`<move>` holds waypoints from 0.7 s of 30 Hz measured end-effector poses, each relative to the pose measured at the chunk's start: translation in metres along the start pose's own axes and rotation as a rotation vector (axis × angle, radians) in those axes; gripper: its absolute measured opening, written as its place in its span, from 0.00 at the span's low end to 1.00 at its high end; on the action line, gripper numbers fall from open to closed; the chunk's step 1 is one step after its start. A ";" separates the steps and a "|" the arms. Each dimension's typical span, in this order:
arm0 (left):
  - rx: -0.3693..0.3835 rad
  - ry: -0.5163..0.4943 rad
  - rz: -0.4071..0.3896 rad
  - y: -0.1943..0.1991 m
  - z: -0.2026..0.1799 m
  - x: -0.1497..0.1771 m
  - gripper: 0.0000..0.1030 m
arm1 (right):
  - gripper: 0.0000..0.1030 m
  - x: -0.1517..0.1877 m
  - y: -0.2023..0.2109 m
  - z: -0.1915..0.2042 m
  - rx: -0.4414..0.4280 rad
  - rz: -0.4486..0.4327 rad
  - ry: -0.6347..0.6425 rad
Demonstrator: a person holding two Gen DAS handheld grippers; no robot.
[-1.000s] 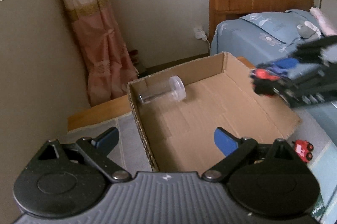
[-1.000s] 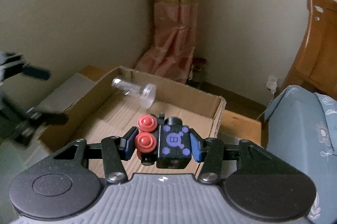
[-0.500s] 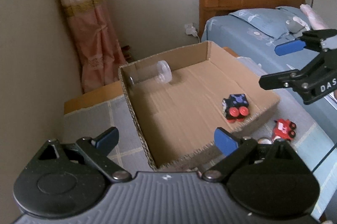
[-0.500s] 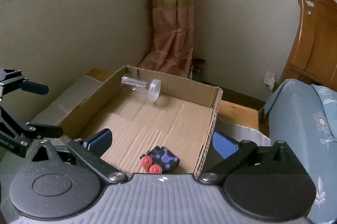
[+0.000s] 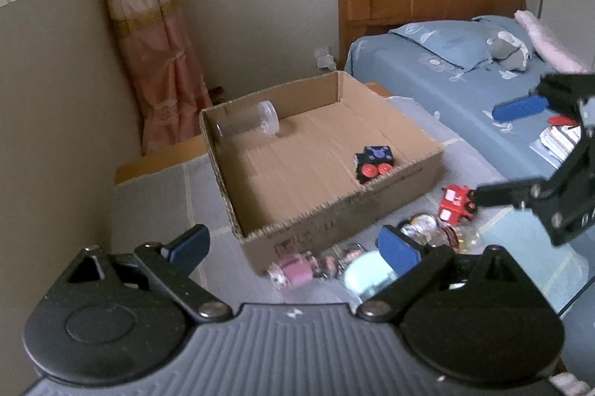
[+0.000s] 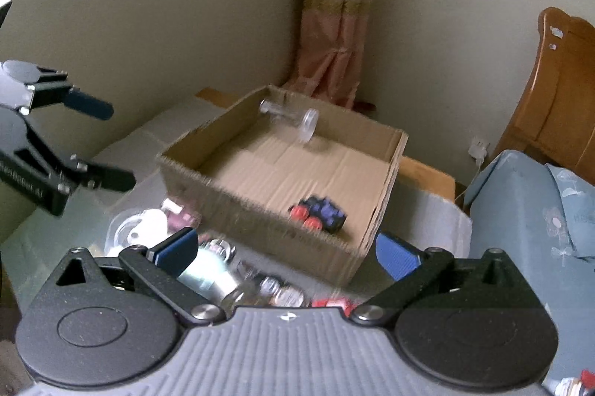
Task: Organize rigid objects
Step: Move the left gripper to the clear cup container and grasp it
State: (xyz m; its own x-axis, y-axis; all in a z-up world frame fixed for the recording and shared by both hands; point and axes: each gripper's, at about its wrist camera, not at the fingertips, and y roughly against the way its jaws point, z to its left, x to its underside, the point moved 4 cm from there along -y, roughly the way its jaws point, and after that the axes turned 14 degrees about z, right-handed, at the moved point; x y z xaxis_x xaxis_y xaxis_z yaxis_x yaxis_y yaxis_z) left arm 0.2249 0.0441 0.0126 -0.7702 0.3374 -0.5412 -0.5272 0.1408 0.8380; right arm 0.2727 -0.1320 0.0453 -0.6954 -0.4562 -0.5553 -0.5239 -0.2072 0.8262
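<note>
Right gripper (image 6: 286, 249): jaws spread wide, nothing between the blue pads. They have just been opening; the gap holds no object now. It sits at the bottom centre of the right wrist view, above the clutter in front of the cardboard box (image 6: 260, 210).

Left gripper (image 5: 293, 241): jaws also wide apart, empty, not touching anything. In the right wrist view it shows at the left edge, clear of the box.

Black toy block with red wheels (image 5: 373, 160) lies on the box floor, in the near right corner just inside the front wall. Clear plastic jar (image 5: 256, 124) lies on its side at the far left corner of the box.

Outside, against the front wall: pink spool (image 5: 297, 271), pale round lid (image 5: 366, 275), glass bits, blurred. Red toy truck (image 5: 455, 204) sits to the lower right of the box.
</note>
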 end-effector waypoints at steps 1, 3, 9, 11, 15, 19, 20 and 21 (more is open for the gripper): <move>0.002 0.002 -0.004 0.001 -0.001 0.004 0.98 | 1.00 0.007 0.000 0.003 -0.016 0.005 -0.003; 0.005 0.010 -0.006 0.002 -0.004 0.014 0.98 | 1.00 0.021 -0.003 0.008 -0.037 0.015 -0.013; 0.020 0.045 -0.011 -0.005 -0.011 0.044 0.98 | 1.00 0.058 -0.025 0.018 -0.114 0.070 -0.062; 0.006 0.066 -0.017 -0.009 -0.012 0.053 0.98 | 1.00 0.066 -0.032 0.019 -0.124 0.072 -0.076; 0.009 0.109 -0.013 -0.017 -0.013 0.068 0.98 | 1.00 0.071 -0.046 0.018 -0.148 0.094 -0.097; 0.007 0.133 -0.023 -0.021 -0.016 0.080 0.98 | 1.00 0.073 -0.055 0.019 -0.178 0.121 -0.099; 0.010 0.134 -0.022 -0.022 -0.017 0.081 0.98 | 1.00 0.074 -0.057 0.020 -0.192 0.134 -0.097; 0.011 0.130 -0.021 -0.022 -0.018 0.082 0.98 | 1.00 0.076 -0.058 0.020 -0.205 0.145 -0.097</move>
State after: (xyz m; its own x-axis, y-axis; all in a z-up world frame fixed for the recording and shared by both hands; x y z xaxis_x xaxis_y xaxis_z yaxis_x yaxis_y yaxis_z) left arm 0.1671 0.0524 -0.0514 -0.7994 0.2107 -0.5626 -0.5403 0.1572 0.8267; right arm 0.2403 -0.1371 -0.0469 -0.8049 -0.4113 -0.4278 -0.3114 -0.3210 0.8944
